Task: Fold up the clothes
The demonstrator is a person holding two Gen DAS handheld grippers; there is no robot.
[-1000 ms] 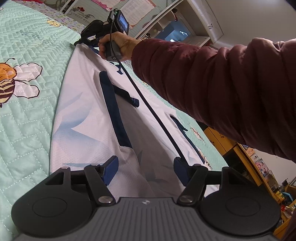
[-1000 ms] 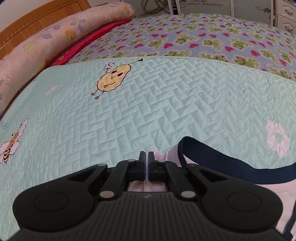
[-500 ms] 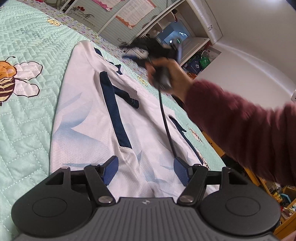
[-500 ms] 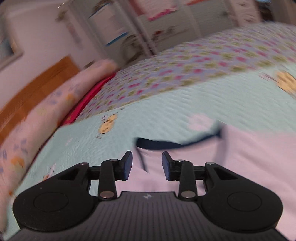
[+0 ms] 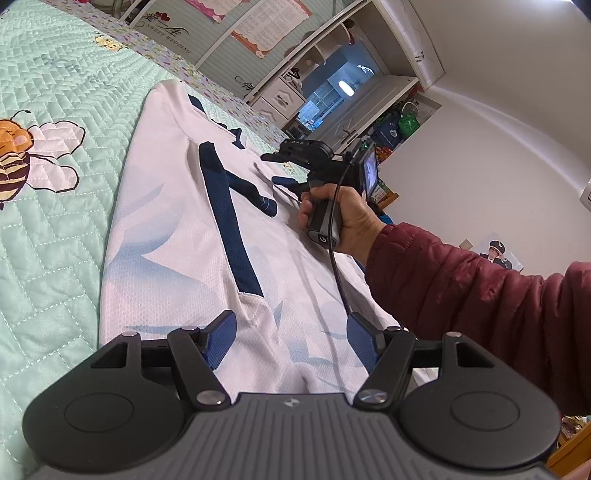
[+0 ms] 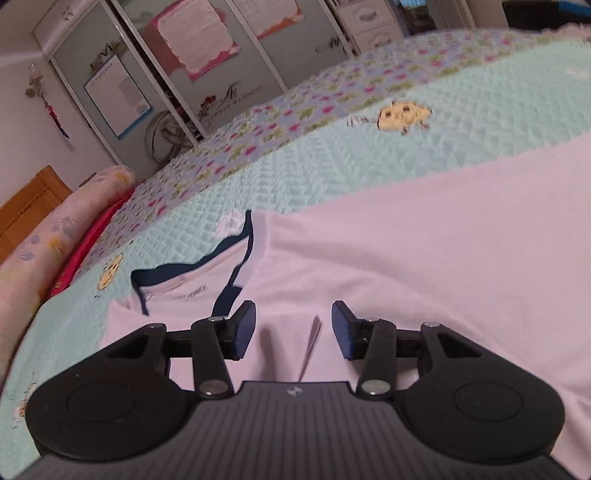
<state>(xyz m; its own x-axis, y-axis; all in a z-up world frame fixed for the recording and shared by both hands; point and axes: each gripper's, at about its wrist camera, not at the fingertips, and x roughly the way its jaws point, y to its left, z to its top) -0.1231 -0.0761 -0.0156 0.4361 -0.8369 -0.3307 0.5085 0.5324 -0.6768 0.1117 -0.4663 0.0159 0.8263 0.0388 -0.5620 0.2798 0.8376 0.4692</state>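
White shirt [image 5: 177,236] with navy trim spread flat on the bed [image 5: 55,229], along its near edge, presumably smoothed ready for folding. Left gripper [image 5: 291,343] hovering over the hem, jaws spread, nothing pinched. Right gripper [image 6: 293,330] just been opening, now parted above the cloth beside the navy collar [image 6: 192,273], nothing between the pads. Readable: "SWEET WEDDING" on wardrobe door [image 5: 173,33]; small print inside collar too blurred.

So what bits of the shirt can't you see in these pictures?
- Left wrist view: the shirt's near hem, hidden behind the left tool.
- Left wrist view: its far edge, covered by the sleeve.
- Right wrist view: the shirt's right part, cut off by the frame edge; the collar print is too blurred to read.
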